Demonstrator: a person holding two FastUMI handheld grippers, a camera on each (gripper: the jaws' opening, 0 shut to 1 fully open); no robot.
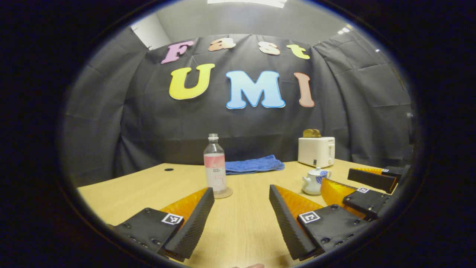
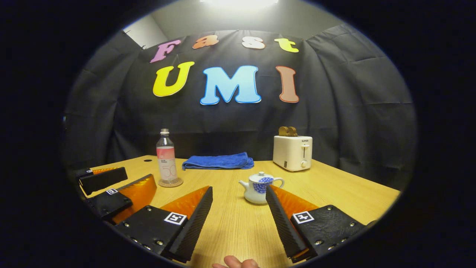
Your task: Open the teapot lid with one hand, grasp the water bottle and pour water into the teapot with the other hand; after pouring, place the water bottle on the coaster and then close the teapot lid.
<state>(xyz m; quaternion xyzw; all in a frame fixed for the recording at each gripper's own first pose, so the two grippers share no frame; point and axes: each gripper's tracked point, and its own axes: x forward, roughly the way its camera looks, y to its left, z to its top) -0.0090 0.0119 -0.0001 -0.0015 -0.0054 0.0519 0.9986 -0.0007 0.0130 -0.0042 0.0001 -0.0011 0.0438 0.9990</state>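
Observation:
A clear water bottle (image 1: 215,163) with a pink label stands upright on a round coaster (image 1: 224,193) on the wooden table; the right gripper view has the bottle (image 2: 166,159) and coaster (image 2: 170,182) at the left. A small white teapot (image 1: 313,181) with blue pattern, lid on, sits to the right, and the teapot (image 2: 259,188) lies just beyond my right gripper's right finger. My left gripper (image 1: 241,190) is open and empty, short of the bottle. My right gripper (image 2: 239,189) is open and empty; it also appears as the right gripper (image 1: 353,178) beside the teapot.
A folded blue towel (image 1: 254,164) lies at the back of the table, also seen as the towel (image 2: 218,161). A white toaster (image 1: 316,150) with bread in it stands back right, the same toaster (image 2: 292,152). A fingertip (image 2: 235,262) shows at the bottom edge.

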